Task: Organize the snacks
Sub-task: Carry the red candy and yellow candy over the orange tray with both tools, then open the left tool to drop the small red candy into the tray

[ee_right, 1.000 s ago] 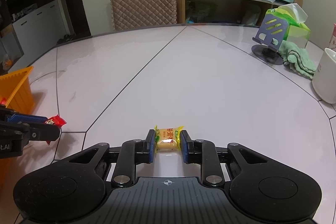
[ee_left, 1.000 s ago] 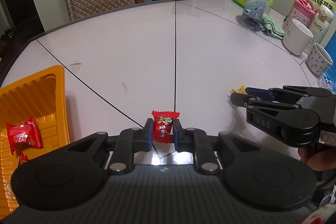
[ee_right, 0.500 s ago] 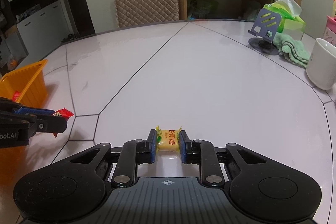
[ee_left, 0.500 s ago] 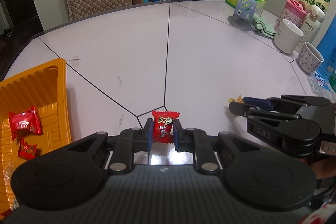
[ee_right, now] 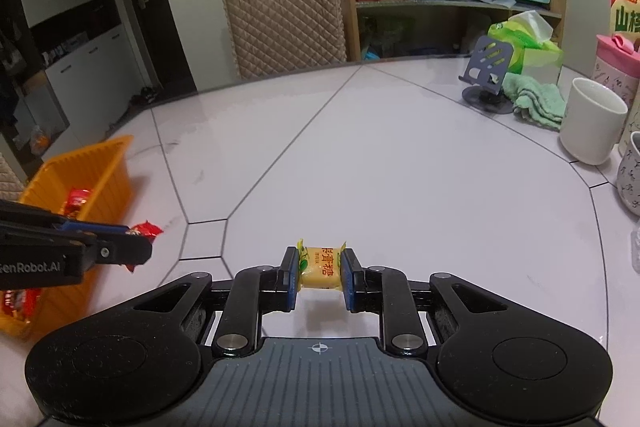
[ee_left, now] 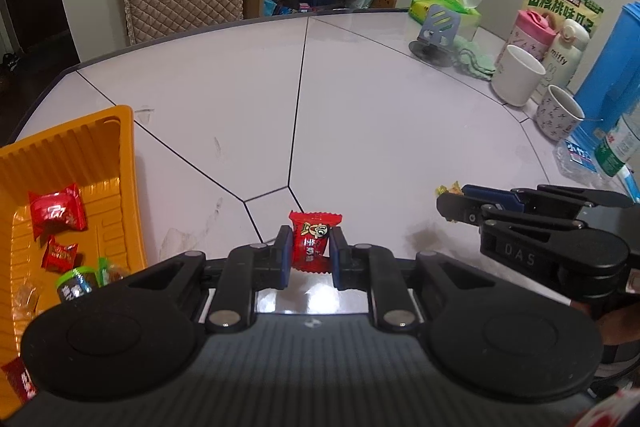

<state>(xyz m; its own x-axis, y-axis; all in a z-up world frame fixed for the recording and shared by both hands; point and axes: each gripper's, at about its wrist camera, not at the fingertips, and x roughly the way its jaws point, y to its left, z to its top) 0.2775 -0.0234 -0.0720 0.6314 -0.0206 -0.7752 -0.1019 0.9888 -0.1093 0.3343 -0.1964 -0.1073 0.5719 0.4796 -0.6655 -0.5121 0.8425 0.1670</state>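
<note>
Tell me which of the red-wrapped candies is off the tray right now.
The red candy clamped upright in the left hand-held gripper, above the table. The other red ones lie inside the orange tray, to its left.

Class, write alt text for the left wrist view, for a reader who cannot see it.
The left gripper pinches a red wrapped candy above a white table. To its left, an orange tray holds several wrapped snacks; to its right, the right gripper grips a yellow candy. Mugs, bottles and a tissue pack line the table's far right edge.
</note>
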